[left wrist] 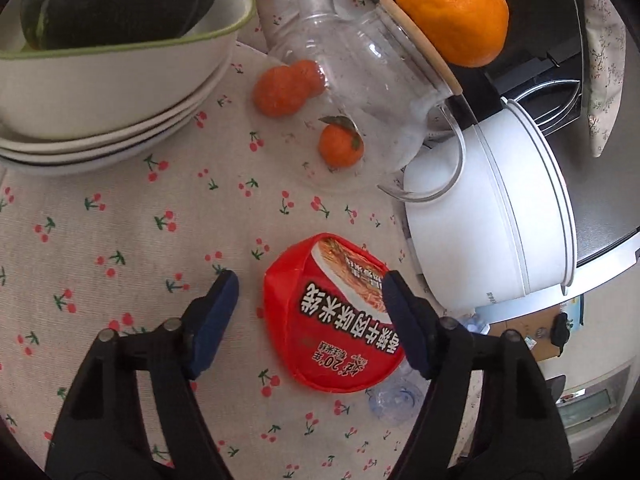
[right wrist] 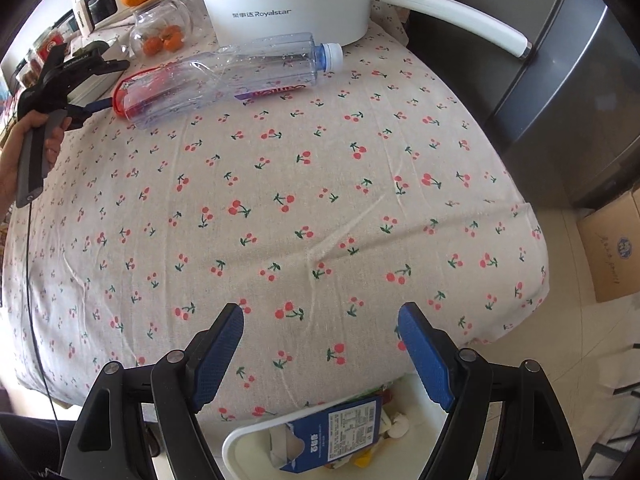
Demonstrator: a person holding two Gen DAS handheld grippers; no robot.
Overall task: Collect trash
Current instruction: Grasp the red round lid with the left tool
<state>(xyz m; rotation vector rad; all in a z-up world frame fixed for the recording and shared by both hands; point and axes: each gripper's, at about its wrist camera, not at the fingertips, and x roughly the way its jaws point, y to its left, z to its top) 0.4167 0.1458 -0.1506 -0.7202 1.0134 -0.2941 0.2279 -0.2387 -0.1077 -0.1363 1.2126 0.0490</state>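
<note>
"Royalstar" is printed on the white cooker (right wrist: pixel 288 0). The red noodle lid (left wrist: pixel 332 316) is straddled by the left gripper (left wrist: pixel 308 304), jaws open; the right gripper (right wrist: pixel 320 336) is likewise held open.

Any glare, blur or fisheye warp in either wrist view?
Left wrist: strong barrel warp, black corners; white pot nearly blown out; glass jug distorts the small oranges behind it; red noodle lid sharp between the open left claw. Right wrist: tablecloth bulges, soft daylight, no hard shadows; plastic bottle shows specular glints; right claw in focus.
</note>
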